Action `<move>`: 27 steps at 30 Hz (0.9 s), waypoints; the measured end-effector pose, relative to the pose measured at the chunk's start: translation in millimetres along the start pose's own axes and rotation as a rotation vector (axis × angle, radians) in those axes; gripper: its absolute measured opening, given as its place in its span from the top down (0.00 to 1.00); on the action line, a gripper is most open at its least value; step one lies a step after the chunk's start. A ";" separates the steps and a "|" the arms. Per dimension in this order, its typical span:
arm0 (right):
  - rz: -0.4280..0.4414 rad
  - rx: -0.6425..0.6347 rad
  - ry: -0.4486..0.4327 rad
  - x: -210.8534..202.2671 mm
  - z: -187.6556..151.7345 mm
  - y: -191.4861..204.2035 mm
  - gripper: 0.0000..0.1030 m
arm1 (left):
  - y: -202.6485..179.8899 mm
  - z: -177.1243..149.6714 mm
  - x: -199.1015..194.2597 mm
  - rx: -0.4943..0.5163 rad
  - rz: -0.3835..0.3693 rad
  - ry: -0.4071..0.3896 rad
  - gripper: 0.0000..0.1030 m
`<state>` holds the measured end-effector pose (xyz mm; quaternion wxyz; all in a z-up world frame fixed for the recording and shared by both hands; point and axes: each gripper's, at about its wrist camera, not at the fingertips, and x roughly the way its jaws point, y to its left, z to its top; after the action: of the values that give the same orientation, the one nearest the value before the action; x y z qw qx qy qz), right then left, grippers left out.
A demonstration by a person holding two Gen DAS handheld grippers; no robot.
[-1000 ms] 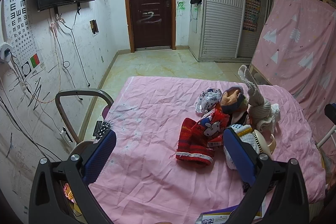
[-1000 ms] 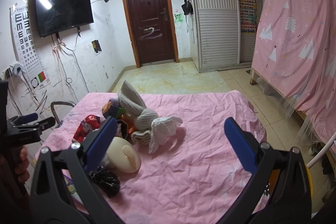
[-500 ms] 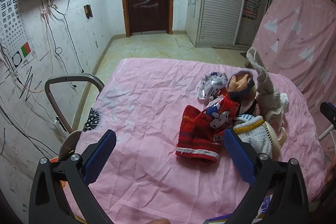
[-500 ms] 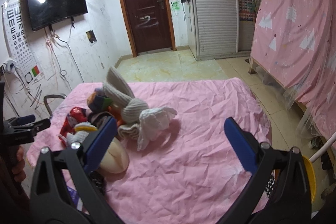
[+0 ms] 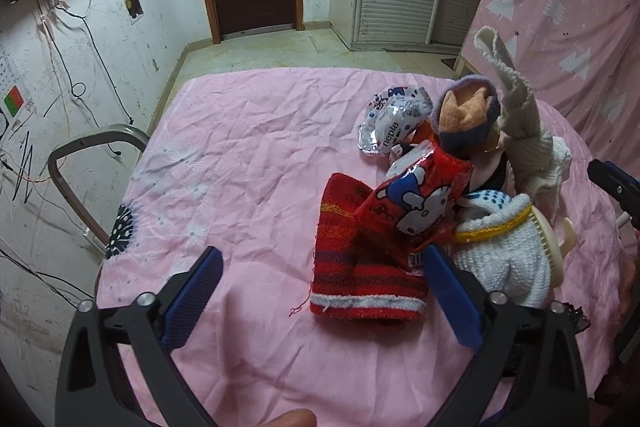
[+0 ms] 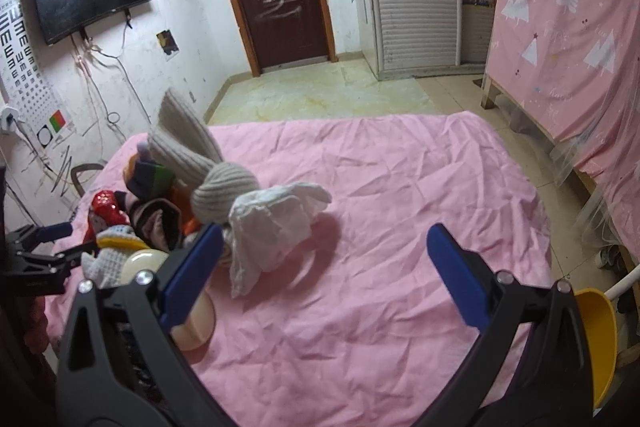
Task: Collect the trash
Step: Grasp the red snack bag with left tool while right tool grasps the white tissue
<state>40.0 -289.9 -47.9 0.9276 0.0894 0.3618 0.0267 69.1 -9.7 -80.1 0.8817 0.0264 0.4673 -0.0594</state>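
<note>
The red wrapper (image 5: 416, 203) lies ahead of the left claw (image 5: 320, 291), by its right finger, long axis running up-right, atop a red sock (image 5: 352, 267). Both claws gape wide, empty; right claw (image 6: 320, 267) over pink sheet (image 6: 400, 187).

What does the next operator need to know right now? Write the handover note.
Left gripper: open, holds nothing, low over the pink sheet, its right finger beside the red Hello Kitty wrapper.
Right gripper: open, holds nothing, near the white cloth.
Trash: the wrapper lies on the red striped sock; a silver nepia packet sits behind it, by the sock pile.
Done: nothing picked up.
Left: grasp wrapper, then packet; no bin is clearly in view.
</note>
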 end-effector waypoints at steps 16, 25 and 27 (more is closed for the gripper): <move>0.095 -0.061 0.117 35.7 4.9 23.8 0.26 | 16.2 -11.9 4.1 -0.032 -0.125 0.011 0.94; 0.151 0.007 0.088 26.8 6.1 15.7 0.80 | 15.2 -16.3 -1.8 -0.019 -0.121 -0.013 1.00; 0.140 0.018 0.058 16.2 5.9 13.0 0.81 | 13.1 -16.7 -4.4 -0.013 -0.123 -0.017 1.00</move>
<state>56.1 -276.1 -52.0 0.9118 0.1218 0.3815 0.0910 54.6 5.4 -85.9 0.8805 -0.0086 0.4608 -0.1108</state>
